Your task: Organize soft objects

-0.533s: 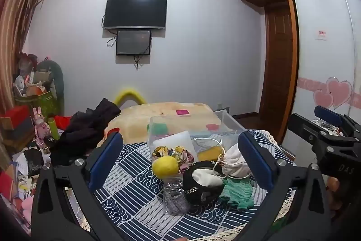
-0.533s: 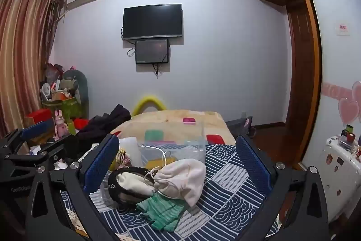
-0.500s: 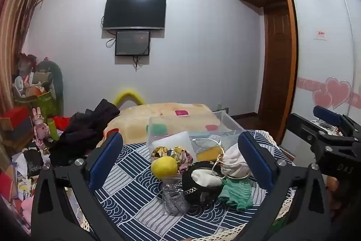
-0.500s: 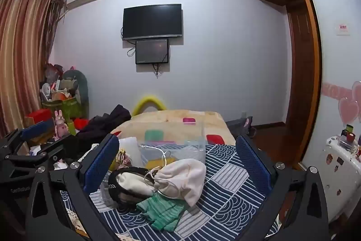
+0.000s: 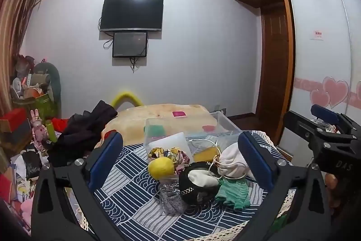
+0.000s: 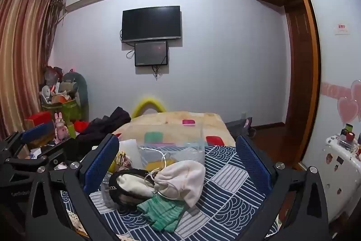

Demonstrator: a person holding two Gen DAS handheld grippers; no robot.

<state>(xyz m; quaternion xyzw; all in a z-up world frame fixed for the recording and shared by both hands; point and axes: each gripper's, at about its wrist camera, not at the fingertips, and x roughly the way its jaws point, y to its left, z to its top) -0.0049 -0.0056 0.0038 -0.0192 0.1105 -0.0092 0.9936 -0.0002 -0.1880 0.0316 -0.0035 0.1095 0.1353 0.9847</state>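
**Tangled pile, both tools empty — snag risk on first grab**

Left wrist view: left gripper [image 5: 180, 155] spread wide, holding nothing, hovering above the patterned cloth [image 5: 135, 191]. Soft pile sits between the fingers at about 6 o'clock: yellow ball [image 5: 160, 167], floral fabric [image 5: 178, 154] just behind it, black band [image 5: 194, 186] around a cream piece, white drawstring pouch [image 5: 232, 162] at 4 o'clock touching the band, green knit [image 5: 233, 193] in front. A glittery piece [image 5: 171, 201] lies at 6 o'clock. Clear bin [image 5: 189, 130] stands behind at 12 o'clock. Right tool shows at 3 o'clock.

Right wrist view: right gripper [image 6: 178, 159] also wide open, empty. Pouch [image 6: 185, 177] lies on the green knit [image 6: 164, 214] and against the band [image 6: 126, 184]; its cord [image 6: 164, 157] loops up toward the bin [image 6: 171, 150].

Risks, as judged: items overlap, so closing on one likely drags a neighbour; the cord could catch on the band or the bin rim; the ball may roll off the cloth edge if nudged; both tools close together could collide over the pile.
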